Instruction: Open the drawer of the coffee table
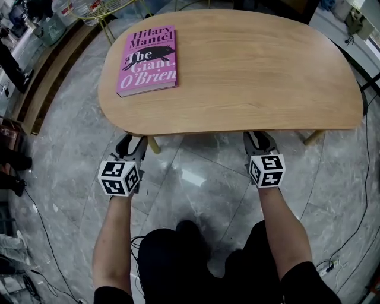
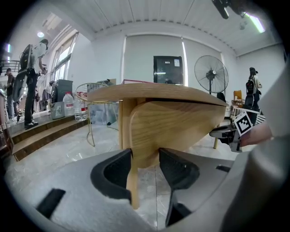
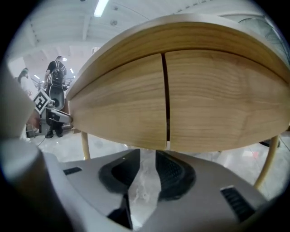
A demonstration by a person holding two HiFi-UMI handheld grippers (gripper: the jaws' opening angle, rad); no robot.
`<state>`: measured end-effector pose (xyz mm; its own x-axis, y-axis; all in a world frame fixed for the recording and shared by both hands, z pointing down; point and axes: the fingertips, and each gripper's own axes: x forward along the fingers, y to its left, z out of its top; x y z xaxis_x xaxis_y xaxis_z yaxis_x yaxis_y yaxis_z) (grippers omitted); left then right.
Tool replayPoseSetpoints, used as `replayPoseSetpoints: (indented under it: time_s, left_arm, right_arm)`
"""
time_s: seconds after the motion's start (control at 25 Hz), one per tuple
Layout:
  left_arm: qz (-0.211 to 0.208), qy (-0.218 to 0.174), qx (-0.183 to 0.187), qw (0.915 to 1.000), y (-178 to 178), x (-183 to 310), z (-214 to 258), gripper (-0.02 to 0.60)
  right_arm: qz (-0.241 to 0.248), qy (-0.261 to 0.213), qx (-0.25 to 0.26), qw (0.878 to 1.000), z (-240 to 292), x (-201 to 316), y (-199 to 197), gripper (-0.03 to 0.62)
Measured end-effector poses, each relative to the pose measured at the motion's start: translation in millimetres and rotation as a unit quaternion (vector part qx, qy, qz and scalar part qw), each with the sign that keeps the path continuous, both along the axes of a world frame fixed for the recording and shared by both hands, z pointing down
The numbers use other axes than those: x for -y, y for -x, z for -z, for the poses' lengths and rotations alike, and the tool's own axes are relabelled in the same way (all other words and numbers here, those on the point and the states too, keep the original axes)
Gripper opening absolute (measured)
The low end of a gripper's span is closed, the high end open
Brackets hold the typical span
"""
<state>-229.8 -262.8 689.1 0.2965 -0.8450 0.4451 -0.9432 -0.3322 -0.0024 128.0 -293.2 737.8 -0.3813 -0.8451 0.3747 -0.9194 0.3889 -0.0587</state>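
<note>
The oval wooden coffee table [image 1: 249,71] stands before me on a marble floor. Both grippers reach under its near edge: the left gripper [image 1: 132,145] near a table leg [image 1: 154,144], the right gripper [image 1: 259,142] further right. In the left gripper view the left gripper [image 2: 145,156] is shut on the rounded lower end of the drawer front [image 2: 176,122], which fills the gap between its pads. In the right gripper view the right gripper [image 3: 148,156] sits just below two wooden fronts [image 3: 122,108] divided by a vertical seam [image 3: 166,99]. Its jaws stand narrowly apart, with only floor between them.
A pink book [image 1: 148,59] lies on the tabletop's far left. Another leg [image 1: 313,138] stands at the right. Cables [image 1: 356,225] run over the floor. A wooden step [image 1: 53,77] and a yellow wire stand [image 1: 104,12] lie to the far left. A fan [image 2: 211,74] and people stand in the background.
</note>
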Motion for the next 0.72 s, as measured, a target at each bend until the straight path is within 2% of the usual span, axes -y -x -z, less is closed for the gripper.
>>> replayPoseSetpoints:
  time_s: [0.12,0.36,0.44,0.56,0.72]
  left_arm:
    - [-0.003,-0.002,-0.005,1.0000,0.4,-0.8,0.0,0.187]
    - [0.012,-0.007,-0.048,0.9988,7.2,-4.1,3.5,0.149]
    - [0.011,-0.007,-0.042,0.9990,7.0,-3.3,3.8,0.152]
    - [0.000,-0.009,-0.006,0.9999,6.7,-2.7,3.8,0.158]
    - [-0.006,-0.012,0.016,0.9998,6.1,-1.9,3.7,0.161]
  right_arm:
    - [-0.033,-0.008,0.008,0.999,3.7,-1.8,-8.0,0.058]
    - [-0.026,-0.017,0.007,0.999,5.5,-8.1,-9.2,0.063]
    - [-0.014,-0.011,0.016,1.000,6.0,-9.7,-7.2,0.080]
    - [0.003,-0.007,0.040,0.999,10.2,-15.9,-5.2,0.153]
    - [0.013,-0.002,0.100,0.995,21.4,-20.7,-7.2,0.234]
